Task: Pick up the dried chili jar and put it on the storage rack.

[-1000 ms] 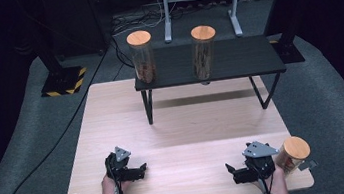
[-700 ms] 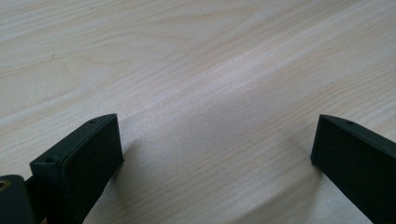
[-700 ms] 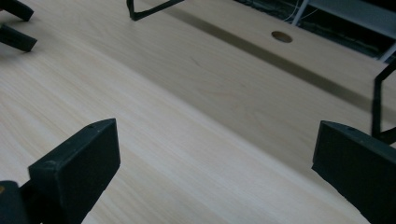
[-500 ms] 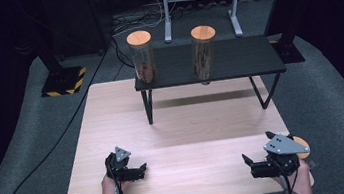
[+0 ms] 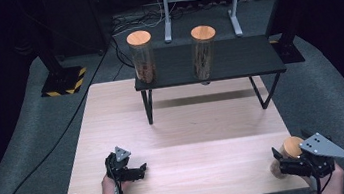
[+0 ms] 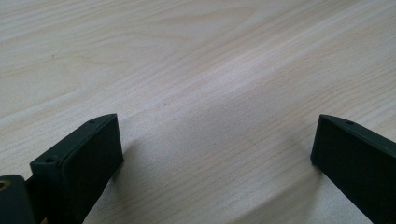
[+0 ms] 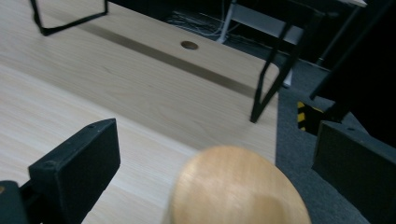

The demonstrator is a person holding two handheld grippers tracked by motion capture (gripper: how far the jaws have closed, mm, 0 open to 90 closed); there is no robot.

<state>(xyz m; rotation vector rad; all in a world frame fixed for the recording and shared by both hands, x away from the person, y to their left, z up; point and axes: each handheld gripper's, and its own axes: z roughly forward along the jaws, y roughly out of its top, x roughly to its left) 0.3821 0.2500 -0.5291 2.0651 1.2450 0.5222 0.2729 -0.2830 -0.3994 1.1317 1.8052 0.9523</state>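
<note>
At the lower right of the high view, a wood-lidded jar [image 5: 288, 154] stands upright near the table's [image 5: 189, 125] corner, between the spread jaws of the right gripper [image 5: 283, 159], which is far nearer than the other. In the right gripper view the lid [image 7: 238, 186] sits between both jaws, and I cannot tell if either touches it. The left gripper [image 5: 141, 169], lower left, rests wide open and holds nothing.

Lab-like studio: black drapes, grey carpet [image 5: 25, 146], hazard-striped stand base [image 5: 63, 84], floor cables [image 5: 42, 159].
</note>
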